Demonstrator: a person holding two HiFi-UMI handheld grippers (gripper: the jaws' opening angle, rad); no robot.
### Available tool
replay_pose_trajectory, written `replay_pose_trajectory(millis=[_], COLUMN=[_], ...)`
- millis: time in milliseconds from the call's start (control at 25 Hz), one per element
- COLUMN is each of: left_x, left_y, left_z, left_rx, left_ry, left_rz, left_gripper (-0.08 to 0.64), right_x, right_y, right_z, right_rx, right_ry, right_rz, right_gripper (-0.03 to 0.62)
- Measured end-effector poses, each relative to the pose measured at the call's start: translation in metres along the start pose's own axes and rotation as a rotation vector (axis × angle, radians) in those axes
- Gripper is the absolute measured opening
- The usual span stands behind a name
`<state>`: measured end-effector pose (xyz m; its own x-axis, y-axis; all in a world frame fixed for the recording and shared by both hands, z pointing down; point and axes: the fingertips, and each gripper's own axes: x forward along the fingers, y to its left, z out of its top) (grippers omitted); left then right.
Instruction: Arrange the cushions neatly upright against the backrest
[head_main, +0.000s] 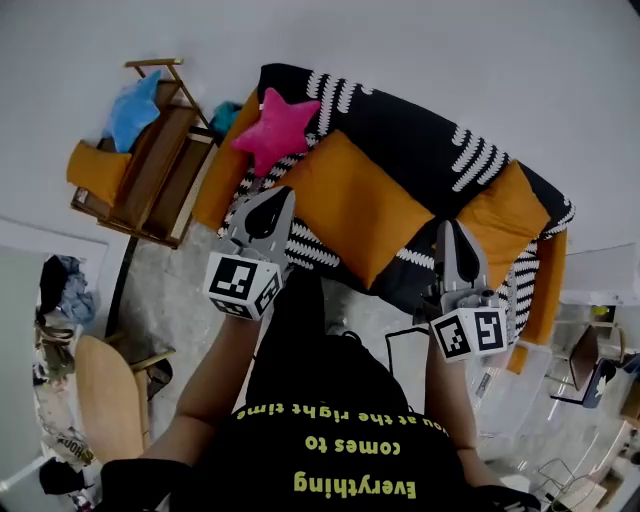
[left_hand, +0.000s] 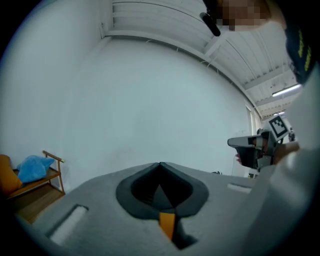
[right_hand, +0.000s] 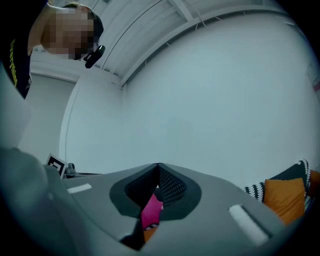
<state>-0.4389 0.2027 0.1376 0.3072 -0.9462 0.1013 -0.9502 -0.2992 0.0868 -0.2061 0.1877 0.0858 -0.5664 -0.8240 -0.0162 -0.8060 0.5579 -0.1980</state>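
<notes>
A sofa (head_main: 420, 140) with a black-and-white striped cover fills the middle of the head view. A large orange cushion (head_main: 350, 205) lies tilted across its seat. A pink star cushion (head_main: 277, 127) leans at the sofa's left end, and another orange cushion (head_main: 505, 215) sits at the right end, also seen as the orange cushion (right_hand: 285, 197) in the right gripper view. My left gripper (head_main: 272, 200) is shut and empty in front of the sofa's left part. My right gripper (head_main: 447, 232) is shut and empty before the right part. Both gripper views face the pale wall.
A wooden rack (head_main: 160, 160) left of the sofa holds a blue star cushion (head_main: 133, 110) and an orange cushion (head_main: 97, 170); the blue cushion (left_hand: 32, 167) also shows in the left gripper view. A wooden chair (head_main: 105, 395) stands lower left, and a dark chair (head_main: 585, 365) at the right.
</notes>
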Motion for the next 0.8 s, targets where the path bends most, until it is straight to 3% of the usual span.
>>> replay_pose_trajectory(millis=[400,800], left_x=[0.161,0.250], left_y=[0.111,0.141], left_z=[0.032,-0.036], left_rx=[0.066,0.007], left_ry=[0.000,0.163], left_rz=[-0.164,-0.245], left_gripper=[0.000,0.000], right_x=[0.161,0.189], right_y=[-0.029,-0.098], right_z=[0.003,-0.049], right_rx=[-0.016,0.046], right_ry=[-0.034,0.074], right_rz=[-0.124,-0.322], right_gripper=[0.011,0.011])
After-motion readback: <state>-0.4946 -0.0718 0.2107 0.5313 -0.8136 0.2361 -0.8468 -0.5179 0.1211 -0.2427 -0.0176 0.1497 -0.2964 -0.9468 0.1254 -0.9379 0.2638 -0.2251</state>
